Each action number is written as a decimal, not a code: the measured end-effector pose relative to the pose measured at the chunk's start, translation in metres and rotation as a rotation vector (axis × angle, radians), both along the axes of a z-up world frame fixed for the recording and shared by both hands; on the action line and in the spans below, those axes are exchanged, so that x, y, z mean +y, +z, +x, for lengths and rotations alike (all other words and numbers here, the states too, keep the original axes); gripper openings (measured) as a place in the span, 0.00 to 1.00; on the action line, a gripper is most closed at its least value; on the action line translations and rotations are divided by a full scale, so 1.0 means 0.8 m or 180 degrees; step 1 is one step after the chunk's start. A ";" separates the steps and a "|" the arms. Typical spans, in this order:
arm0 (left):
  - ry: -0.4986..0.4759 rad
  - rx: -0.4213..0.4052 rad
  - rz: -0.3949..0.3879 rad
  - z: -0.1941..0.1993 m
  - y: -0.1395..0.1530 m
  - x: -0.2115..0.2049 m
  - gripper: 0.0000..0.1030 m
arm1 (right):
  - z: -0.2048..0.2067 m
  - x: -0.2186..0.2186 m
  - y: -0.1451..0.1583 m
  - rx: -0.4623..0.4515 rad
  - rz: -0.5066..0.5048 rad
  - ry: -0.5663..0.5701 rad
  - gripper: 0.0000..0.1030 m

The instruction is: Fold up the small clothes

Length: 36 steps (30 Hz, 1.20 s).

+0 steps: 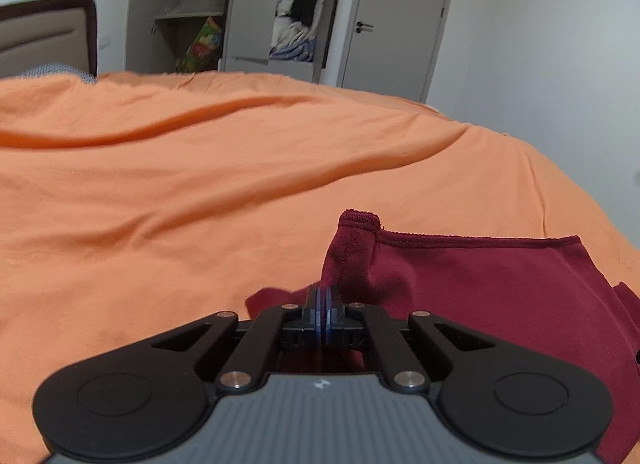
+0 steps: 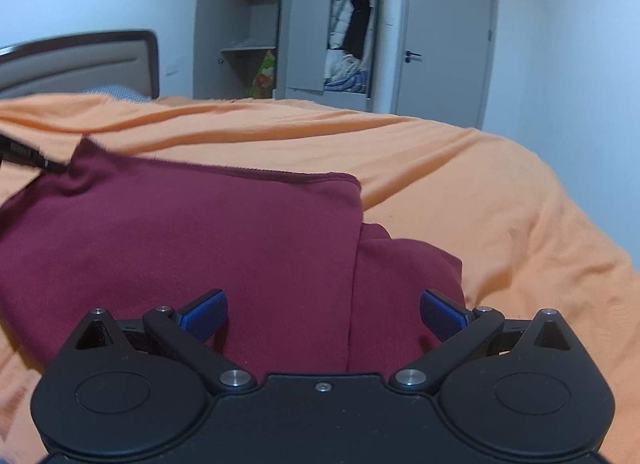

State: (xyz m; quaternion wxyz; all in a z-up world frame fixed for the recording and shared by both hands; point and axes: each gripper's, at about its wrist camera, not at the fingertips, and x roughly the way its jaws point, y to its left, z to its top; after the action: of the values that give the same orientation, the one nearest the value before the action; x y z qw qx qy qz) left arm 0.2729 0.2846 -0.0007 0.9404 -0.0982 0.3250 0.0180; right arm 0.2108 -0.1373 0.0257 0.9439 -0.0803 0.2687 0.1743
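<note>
A dark red garment lies on the orange bedcover. My left gripper is shut on the garment's near left corner, and a hemmed fold stands up just beyond the blue pads. In the right wrist view the same red garment lies partly folded, with a vertical folded edge down its middle and a lower layer sticking out to the right. My right gripper hovers open over the garment's near edge, nothing between its blue pads. The left gripper's tip shows at the garment's far left corner.
The orange bedcover runs to the bed's far and right edges. A headboard stands at the back left. Behind the bed are an open grey wardrobe with clothes inside and a closed door.
</note>
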 end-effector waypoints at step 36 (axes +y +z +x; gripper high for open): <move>0.0468 -0.0343 -0.0382 -0.186 0.004 -0.015 0.99 | 0.040 -0.034 0.003 0.0190 0.0625 -0.0489 0.03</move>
State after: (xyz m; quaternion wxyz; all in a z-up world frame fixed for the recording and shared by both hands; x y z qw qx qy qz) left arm 0.1240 0.2724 0.0026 0.9451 -0.1788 0.2663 0.0621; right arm 0.2430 -0.1641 0.0282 0.9494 0.0384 0.2836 0.1293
